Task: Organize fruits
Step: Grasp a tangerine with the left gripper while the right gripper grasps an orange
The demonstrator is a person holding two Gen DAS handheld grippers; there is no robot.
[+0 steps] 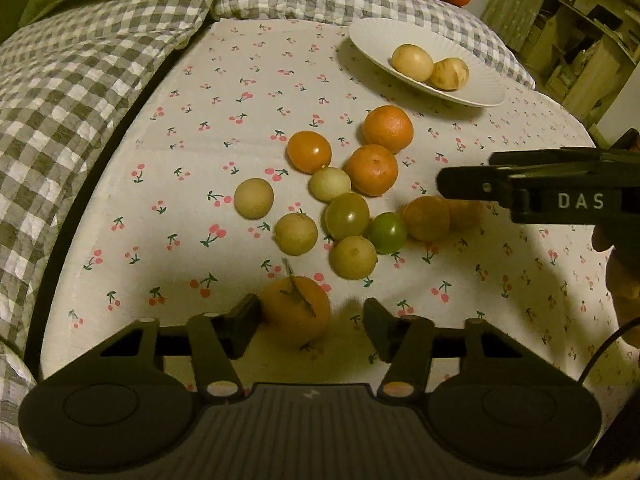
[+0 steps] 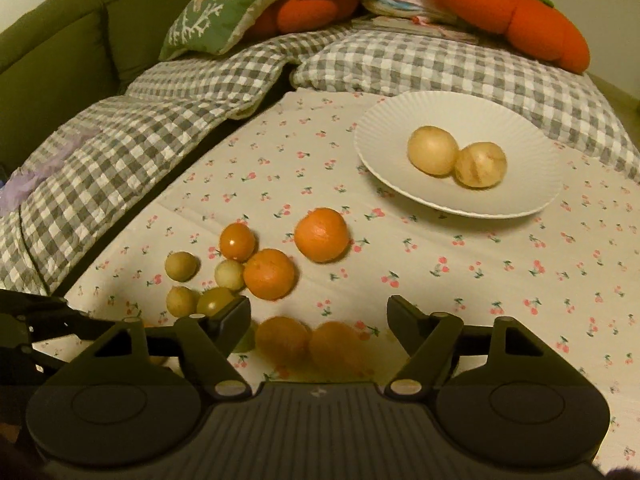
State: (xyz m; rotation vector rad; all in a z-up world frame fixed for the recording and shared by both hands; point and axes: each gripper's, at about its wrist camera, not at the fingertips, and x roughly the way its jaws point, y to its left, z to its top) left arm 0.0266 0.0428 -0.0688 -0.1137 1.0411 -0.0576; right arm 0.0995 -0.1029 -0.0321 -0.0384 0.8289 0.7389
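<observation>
Low in the left wrist view sits the stemmed orange fruit [image 1: 296, 314] — round, no real long axis, its dry stem poking toward the upper left of the frame. It lies on the cherry-print cloth [image 1: 192, 128], between the fingers of the left gripper [image 1: 310, 326]. The left finger's pad meets the fruit's side; the right finger stands clear, with a strip of cloth showing in between — so the jaws are spread, not pinching. The gripper looks steeply down at the cloth.

Over to the right wrist view: two blurred orange fruits [image 2: 312, 346] lie side by side at lower centre, inside the span of the right gripper [image 2: 318, 316]. Its jaws stand wide, neither pad pressing on either fruit. In the left wrist view that same gripper reaches in from the right edge, its fingers level across the frame, tips over the shaded orange pair.

Above, mid-frame, the loose cluster [image 1: 348, 196] — three bright orange fruits, pale yellow ones and green ones, several touching. At upper right the white plate [image 1: 372, 36] holds two pale yellow fruits [image 1: 430, 68], touching each other. Beyond the cloth, a grey checked quilt [image 1: 80, 92], a green pillow [image 2: 224, 4] and orange plush cushions [image 2: 512, 12] line the top.
</observation>
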